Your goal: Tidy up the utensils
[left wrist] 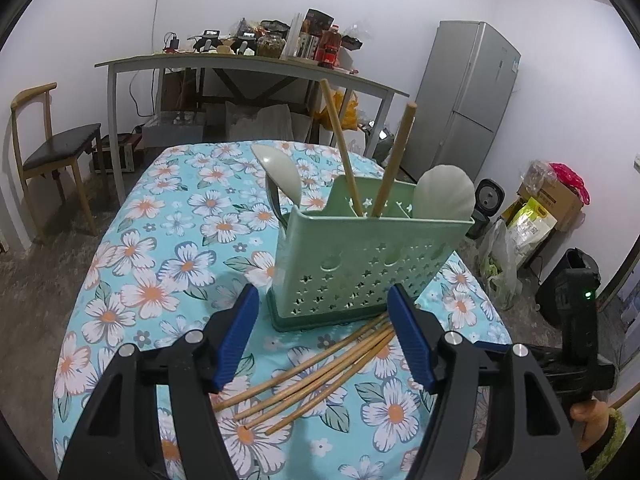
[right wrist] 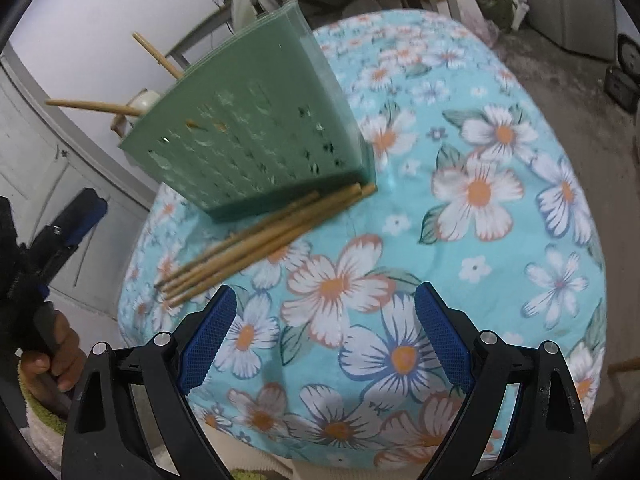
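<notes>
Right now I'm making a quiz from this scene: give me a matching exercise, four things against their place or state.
Things:
1. loose chopsticks
2. green holder
3. pale spoon
4. left gripper

Places or states:
A. stands upright on the floral cloth
B. lie flat on the cloth by the holder's base
C. open, nothing gripped
D. sticks up out of the holder

Pairs: 1-B, 2-A, 3-D, 4-C
</notes>
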`<state>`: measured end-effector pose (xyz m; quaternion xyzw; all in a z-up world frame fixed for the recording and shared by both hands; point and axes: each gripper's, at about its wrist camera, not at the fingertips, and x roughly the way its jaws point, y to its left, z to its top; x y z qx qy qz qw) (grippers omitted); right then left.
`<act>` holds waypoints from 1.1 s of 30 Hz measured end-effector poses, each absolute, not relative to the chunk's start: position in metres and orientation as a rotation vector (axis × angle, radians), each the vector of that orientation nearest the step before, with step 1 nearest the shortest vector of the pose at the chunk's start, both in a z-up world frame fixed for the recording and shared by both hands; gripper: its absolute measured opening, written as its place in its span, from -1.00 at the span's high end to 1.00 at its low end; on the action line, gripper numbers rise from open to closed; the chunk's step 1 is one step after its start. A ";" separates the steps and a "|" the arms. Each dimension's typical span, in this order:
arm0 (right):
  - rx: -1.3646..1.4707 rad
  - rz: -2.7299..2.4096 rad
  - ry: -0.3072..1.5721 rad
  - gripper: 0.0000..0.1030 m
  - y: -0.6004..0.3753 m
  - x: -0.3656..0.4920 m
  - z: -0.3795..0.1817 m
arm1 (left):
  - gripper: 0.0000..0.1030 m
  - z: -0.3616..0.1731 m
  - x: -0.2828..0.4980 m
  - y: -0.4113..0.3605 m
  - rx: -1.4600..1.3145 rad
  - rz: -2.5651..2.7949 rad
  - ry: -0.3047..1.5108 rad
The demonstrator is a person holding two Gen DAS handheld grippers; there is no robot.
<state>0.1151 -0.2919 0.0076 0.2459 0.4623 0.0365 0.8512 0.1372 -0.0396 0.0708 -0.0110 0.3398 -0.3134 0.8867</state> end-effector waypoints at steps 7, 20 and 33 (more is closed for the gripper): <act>0.539 0.066 1.027 -0.71 -0.290 0.116 -0.011 | -0.26 0.067 0.140 -0.045 -0.018 -0.646 0.724; 0.505 0.075 1.019 -0.85 -0.278 0.125 -0.018 | -0.26 0.063 0.143 -0.050 -0.012 -0.646 0.743; 0.459 0.057 1.039 -0.85 -0.257 0.138 -0.025 | -0.26 0.063 0.143 -0.049 -0.016 -0.645 0.744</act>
